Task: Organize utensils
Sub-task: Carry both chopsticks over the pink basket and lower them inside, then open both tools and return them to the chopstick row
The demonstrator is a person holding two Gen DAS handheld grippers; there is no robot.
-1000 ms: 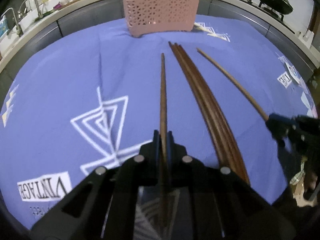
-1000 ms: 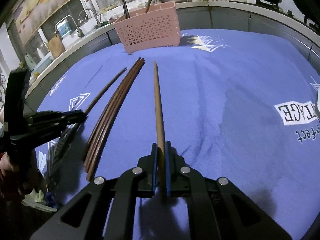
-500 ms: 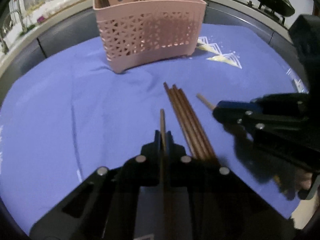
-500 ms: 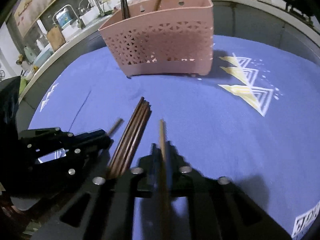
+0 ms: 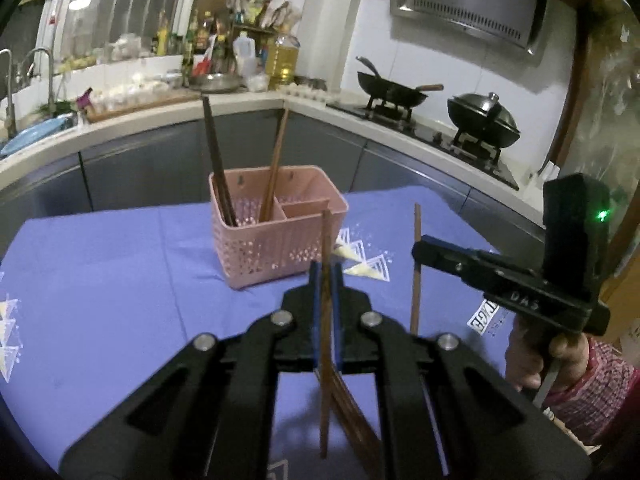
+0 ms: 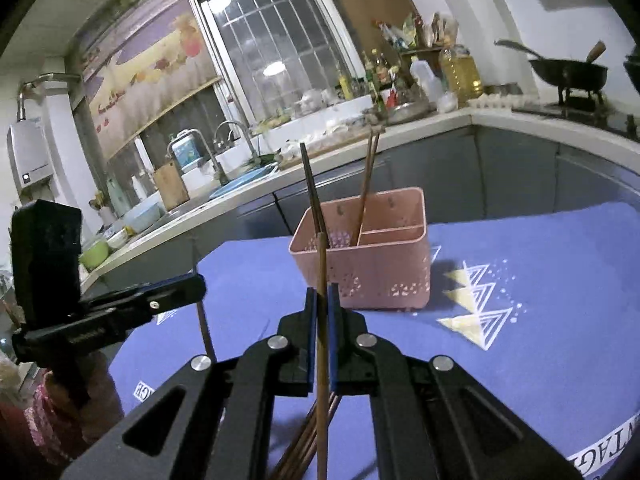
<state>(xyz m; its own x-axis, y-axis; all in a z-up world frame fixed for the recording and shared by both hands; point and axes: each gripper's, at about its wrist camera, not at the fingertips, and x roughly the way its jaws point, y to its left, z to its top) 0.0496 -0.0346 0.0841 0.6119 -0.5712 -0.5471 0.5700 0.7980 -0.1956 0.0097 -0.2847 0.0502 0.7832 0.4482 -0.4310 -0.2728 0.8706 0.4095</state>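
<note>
I note the pink basket (image 5: 276,240) on my blue cloth (image 5: 100,280), loose chopsticks (image 5: 356,424) below. My left gripper (image 5: 326,280) pinches a brown chopstick (image 5: 326,360) upright; right gripper (image 6: 322,304) pinches another chopstick (image 6: 322,360).

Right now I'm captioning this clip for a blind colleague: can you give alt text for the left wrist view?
The left gripper is shut on a brown chopstick, held nearly upright above a blue tablecloth, facing a pink utensil basket that already holds chopsticks. At right, the right gripper holds a second chopstick upright; more lie on the cloth below.
</note>
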